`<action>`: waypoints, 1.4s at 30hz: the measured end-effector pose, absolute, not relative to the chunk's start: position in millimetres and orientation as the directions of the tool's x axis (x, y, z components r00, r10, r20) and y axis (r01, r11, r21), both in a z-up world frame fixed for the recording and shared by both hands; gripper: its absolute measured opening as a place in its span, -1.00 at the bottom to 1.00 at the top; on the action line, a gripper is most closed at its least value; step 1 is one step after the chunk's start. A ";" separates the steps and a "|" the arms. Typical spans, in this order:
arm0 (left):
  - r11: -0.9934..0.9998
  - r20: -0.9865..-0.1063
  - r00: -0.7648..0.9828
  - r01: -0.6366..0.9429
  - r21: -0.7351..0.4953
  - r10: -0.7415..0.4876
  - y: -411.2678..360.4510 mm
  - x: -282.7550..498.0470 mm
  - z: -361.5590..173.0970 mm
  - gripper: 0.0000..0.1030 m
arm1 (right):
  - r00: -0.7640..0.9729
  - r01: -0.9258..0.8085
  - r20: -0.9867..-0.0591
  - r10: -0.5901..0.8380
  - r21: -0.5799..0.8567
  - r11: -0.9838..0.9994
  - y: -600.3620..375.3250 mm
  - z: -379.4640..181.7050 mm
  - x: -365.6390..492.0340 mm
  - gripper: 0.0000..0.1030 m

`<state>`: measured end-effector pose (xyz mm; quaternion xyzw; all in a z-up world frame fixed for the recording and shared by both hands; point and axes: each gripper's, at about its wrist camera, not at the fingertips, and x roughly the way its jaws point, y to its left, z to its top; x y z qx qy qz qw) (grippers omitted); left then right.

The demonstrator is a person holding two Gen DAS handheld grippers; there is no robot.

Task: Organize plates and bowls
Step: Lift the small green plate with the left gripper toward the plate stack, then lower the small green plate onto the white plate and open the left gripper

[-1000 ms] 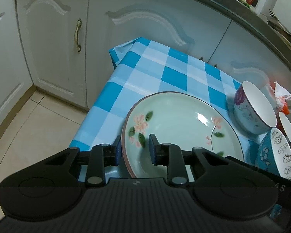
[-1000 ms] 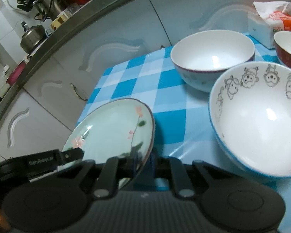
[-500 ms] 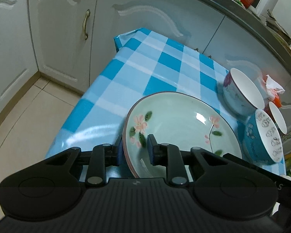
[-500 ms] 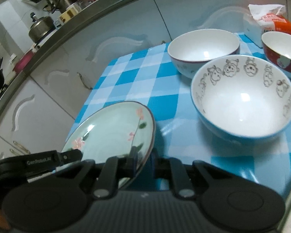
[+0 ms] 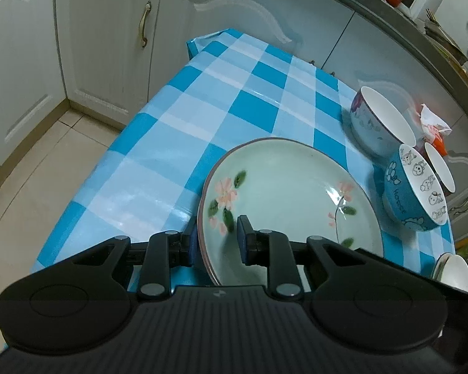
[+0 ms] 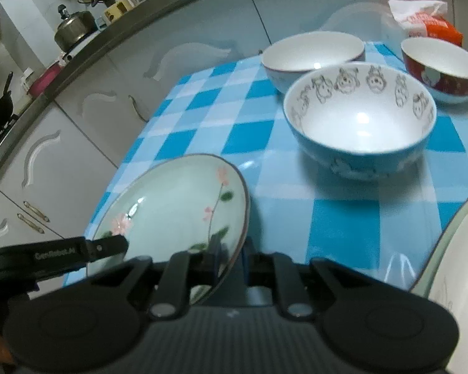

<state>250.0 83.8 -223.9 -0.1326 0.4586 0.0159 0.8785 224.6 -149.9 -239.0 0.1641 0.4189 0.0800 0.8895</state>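
Gripping the floral plate (image 5: pixel 290 193) by opposite rim edges: left gripper (image 5: pixel 216 240) and right gripper (image 6: pixel 232 258) are both clamping it above the checkered tablecloth (image 5: pixel 177 143). Right wrist view is showing the red bowl (image 6: pixel 441 68) fully; left is only catching its rim behind the blue cartoon bowl (image 5: pixel 415 193)
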 end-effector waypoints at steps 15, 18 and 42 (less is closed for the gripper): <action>0.978 -0.795 0.598 -0.089 -0.191 -0.101 83.9 248.9 -225.1 -0.32 | 0.643 -0.002 -0.709 0.289 0.376 0.927 -155.0 -240.6 236.4 -0.62; 0.977 -0.793 0.600 -0.087 -0.193 -0.103 83.8 248.2 -225.2 -0.36 | 0.636 0.001 -0.715 0.291 0.378 0.926 -155.1 -245.0 244.7 -0.62; 0.970 -0.767 0.627 -0.072 -0.232 -0.137 66.0 226.7 -188.6 -0.65 | 0.702 -0.016 -0.653 0.284 0.384 0.923 -171.9 -215.2 218.0 -0.79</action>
